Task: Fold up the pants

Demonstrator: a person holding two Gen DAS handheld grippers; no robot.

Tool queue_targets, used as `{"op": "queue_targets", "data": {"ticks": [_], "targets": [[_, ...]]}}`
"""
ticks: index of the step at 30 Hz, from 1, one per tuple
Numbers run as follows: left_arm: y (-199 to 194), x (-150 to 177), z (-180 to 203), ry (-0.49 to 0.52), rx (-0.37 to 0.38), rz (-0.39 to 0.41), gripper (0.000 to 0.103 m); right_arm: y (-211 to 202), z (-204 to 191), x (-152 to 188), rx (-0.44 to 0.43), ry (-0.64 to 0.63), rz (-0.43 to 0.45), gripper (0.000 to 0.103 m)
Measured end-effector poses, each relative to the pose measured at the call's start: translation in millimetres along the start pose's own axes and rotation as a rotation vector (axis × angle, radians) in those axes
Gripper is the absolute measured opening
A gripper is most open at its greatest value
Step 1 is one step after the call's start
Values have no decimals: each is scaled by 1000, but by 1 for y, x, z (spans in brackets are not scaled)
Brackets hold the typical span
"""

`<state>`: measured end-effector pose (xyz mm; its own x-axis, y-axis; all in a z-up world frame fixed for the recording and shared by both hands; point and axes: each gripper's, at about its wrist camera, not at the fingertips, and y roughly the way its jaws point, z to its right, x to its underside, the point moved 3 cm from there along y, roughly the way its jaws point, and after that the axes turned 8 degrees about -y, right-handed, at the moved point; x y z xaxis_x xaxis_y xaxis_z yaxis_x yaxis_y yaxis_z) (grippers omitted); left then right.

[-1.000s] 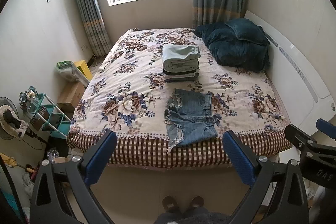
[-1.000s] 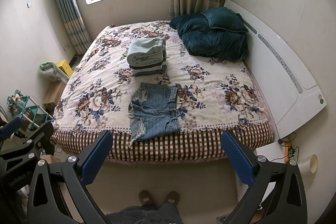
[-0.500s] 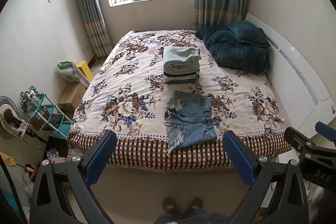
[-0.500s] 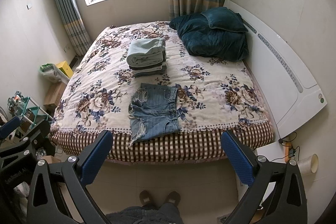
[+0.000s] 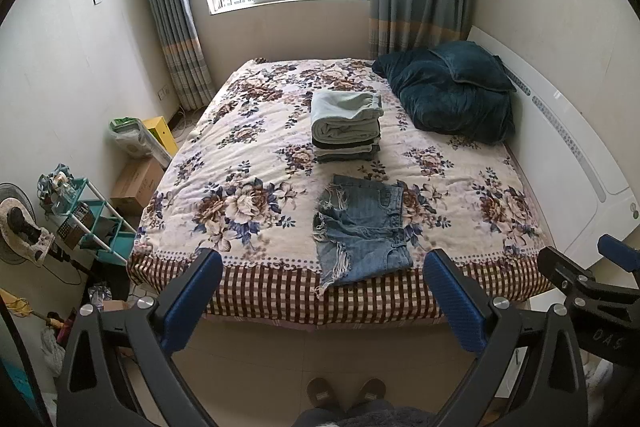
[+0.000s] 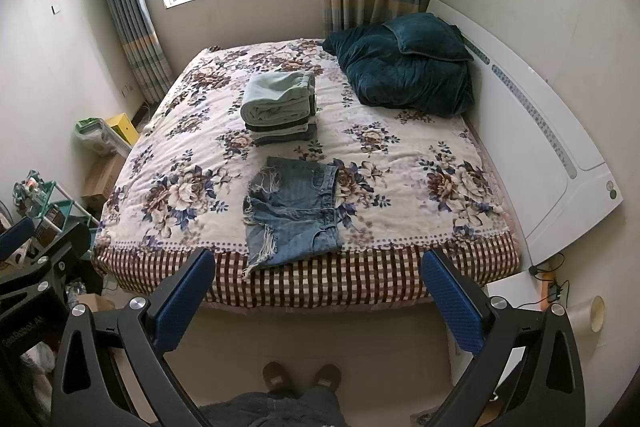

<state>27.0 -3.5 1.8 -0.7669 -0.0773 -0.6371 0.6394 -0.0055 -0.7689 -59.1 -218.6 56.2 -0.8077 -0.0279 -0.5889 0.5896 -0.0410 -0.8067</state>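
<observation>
One pair of denim shorts [image 5: 362, 231] spread flat at the near edge of the bed [image 5: 280, 291], frayed hems to the left, lowest leg hem trailing over the checked border. Just behind, toward the middle of the bed, a stack of folded clothes [image 5: 346, 125], pale green piece on top, apart from the shorts. At the far right corner, a dark teal quilt and pillow [image 5: 452, 91] heaped against the white headboard [image 5: 568, 163].

Left gripper [image 5: 322, 301] held back off the near edge, above the floor, blue pads [image 5: 192, 301] spread wide, nothing between them. Right gripper [image 6: 318, 297] likewise wide apart and holding nothing, short of the mattress, shorts framed in the gap. Each gripper poking into the other's view at the side.

Down below, two slippered feet [image 6: 302, 379] on the tiled floor. Off the left edge of the bed, a teal rack [image 5: 86, 215] and a cardboard box [image 5: 138, 181].
</observation>
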Motion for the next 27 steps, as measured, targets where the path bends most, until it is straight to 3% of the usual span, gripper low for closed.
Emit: {"op": "queue_targets", "data": {"ticks": [27], "targets": [[-2, 1, -1, 0, 3, 1, 103, 1, -1, 2, -3, 0, -3, 103]]}}
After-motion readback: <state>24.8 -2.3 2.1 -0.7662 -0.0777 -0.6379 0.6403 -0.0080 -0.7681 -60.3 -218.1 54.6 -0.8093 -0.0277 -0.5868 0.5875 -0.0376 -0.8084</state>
